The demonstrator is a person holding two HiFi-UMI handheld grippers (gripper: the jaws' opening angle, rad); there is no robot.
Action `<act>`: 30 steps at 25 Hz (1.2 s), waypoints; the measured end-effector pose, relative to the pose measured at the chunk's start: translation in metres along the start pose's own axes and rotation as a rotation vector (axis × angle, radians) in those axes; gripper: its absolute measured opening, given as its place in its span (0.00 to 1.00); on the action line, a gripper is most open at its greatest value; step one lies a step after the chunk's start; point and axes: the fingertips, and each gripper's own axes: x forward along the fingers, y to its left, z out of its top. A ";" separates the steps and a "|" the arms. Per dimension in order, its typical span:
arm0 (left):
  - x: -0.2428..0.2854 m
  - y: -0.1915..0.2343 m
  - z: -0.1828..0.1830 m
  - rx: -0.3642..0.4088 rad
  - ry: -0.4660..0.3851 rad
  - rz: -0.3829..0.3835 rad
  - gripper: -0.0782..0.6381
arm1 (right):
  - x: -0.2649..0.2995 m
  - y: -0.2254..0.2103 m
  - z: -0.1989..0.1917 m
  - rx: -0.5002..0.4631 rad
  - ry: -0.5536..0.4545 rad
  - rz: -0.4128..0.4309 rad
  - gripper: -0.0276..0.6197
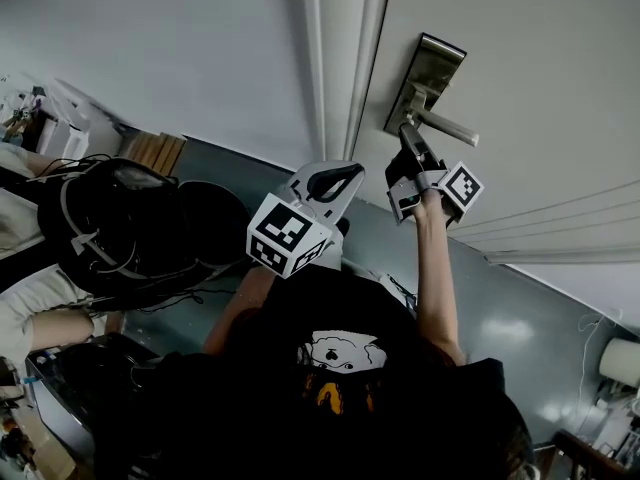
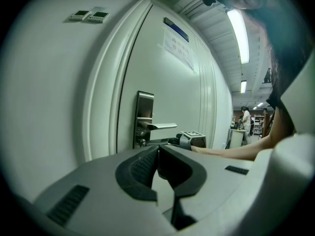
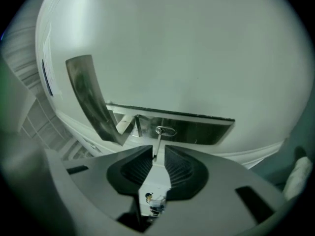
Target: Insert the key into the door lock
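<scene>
pale door (image 1: pixel 520 88) and white frame filled the background, with a blue-grey floor (image 1: pixel 500 313) far below the raised arms. straight ahead of the right gripper (image 3: pixel 157 154) sat the brushed-metal lock plate (image 3: pixel 202 131), and the lever handle (image 3: pixel 88 97) swept past above and to the left of its jaws. that gripper was clenched on the key (image 3: pixel 157 144): the flat bow lay pinched between the ribbed pads and the thin blade stuck out beyond the tips, reaching the round keyhole (image 3: pixel 165 131) in the plate. the blade's tip met the ring of the cylinder. whether it had entered, or only rested at the mouth, i could not tell.

the left gripper (image 2: pixel 157 149) hung back, behind and to the left of the right one, short of the door. its jaws were closed tip to tip with nothing between them, and it took no part.

to my eye this was the insertion step itself, alignment nearly settled. the next move seemed to call for a straight push along the blade's own line. the key would need to be kept square to the plate and the grip firm, so the bow would not twist between the pads.
</scene>
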 end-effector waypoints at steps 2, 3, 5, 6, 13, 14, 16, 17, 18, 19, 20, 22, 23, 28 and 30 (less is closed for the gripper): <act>0.001 0.002 0.000 -0.010 0.005 0.000 0.13 | -0.007 -0.003 -0.003 -0.050 0.021 -0.035 0.15; 0.001 0.003 0.000 -0.014 0.008 0.001 0.13 | -0.010 -0.003 -0.006 -0.067 0.032 -0.043 0.16; 0.002 0.005 -0.001 -0.022 0.017 0.004 0.13 | -0.017 -0.004 -0.014 -0.090 0.062 -0.051 0.15; 0.001 0.006 -0.001 -0.028 0.021 0.006 0.13 | -0.021 -0.003 -0.020 -0.101 0.081 -0.054 0.15; -0.002 -0.002 -0.017 -0.058 0.074 -0.002 0.13 | -0.054 0.002 -0.061 -0.150 0.206 -0.042 0.14; -0.003 -0.005 -0.019 -0.064 0.080 -0.004 0.13 | -0.059 0.001 -0.066 -0.163 0.218 -0.048 0.14; -0.004 -0.010 -0.023 -0.073 0.090 -0.008 0.13 | -0.071 0.001 -0.073 -0.190 0.235 -0.062 0.14; -0.005 -0.012 -0.025 -0.074 0.097 -0.011 0.13 | -0.076 0.001 -0.077 -0.198 0.239 -0.066 0.13; -0.007 -0.015 -0.027 -0.073 0.105 -0.013 0.13 | -0.081 0.002 -0.080 -0.202 0.241 -0.067 0.13; -0.009 -0.018 -0.028 -0.072 0.112 -0.014 0.13 | -0.086 0.004 -0.083 -0.205 0.241 -0.067 0.13; -0.012 -0.021 -0.030 -0.073 0.119 -0.015 0.13 | -0.092 0.007 -0.086 -0.209 0.240 -0.065 0.12; -0.016 -0.027 -0.033 -0.083 0.127 -0.015 0.13 | -0.099 0.012 -0.090 -0.219 0.240 -0.055 0.12; -0.017 -0.029 -0.036 -0.088 0.130 -0.014 0.13 | -0.101 0.013 -0.092 -0.221 0.241 -0.048 0.11; -0.022 -0.038 -0.043 -0.090 0.157 -0.026 0.13 | -0.117 0.022 -0.101 -0.215 0.226 -0.041 0.11; -0.020 -0.040 -0.040 -0.085 0.159 -0.036 0.13 | -0.122 0.027 -0.100 -0.222 0.214 -0.032 0.11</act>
